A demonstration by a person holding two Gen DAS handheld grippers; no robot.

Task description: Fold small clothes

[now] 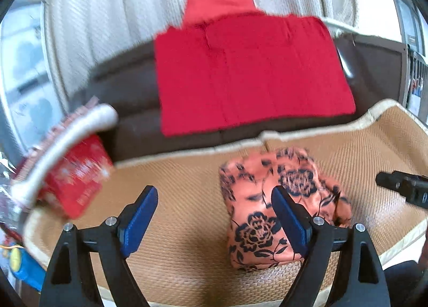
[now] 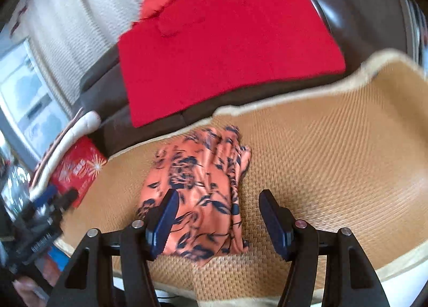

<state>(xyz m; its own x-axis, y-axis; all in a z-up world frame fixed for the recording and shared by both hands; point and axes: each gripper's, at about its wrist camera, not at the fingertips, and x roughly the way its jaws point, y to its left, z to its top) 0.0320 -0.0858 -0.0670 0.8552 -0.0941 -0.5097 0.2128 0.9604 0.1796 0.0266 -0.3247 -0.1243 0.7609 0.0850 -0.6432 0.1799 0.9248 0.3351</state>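
An orange cloth with dark blue flowers (image 1: pixel 270 200) lies folded into a small bundle on the woven tan mat (image 1: pixel 174 240). My left gripper (image 1: pixel 214 205) hovers above the mat, open, nothing between its blue pads (image 1: pixel 139 216); the cloth lies below, under its right finger. In the right wrist view the same cloth (image 2: pixel 203 189) lies on the mat (image 2: pixel 321 159). My right gripper (image 2: pixel 216 210) is open above the cloth's near right edge, clear of it. The right gripper's black tip (image 1: pixel 404 189) shows at the left view's right edge; the left gripper (image 2: pixel 42 216) shows at lower left.
A red cloth (image 1: pixel 248 71) lies spread on a dark brown seat (image 1: pixel 128 98) beyond the mat. White curtains (image 1: pixel 120 12) hang behind. A white roll (image 1: pixel 67 141) and a red packet (image 1: pixel 77 175) lie at the mat's left. A blue object (image 1: pixel 24 266) is at lower left.
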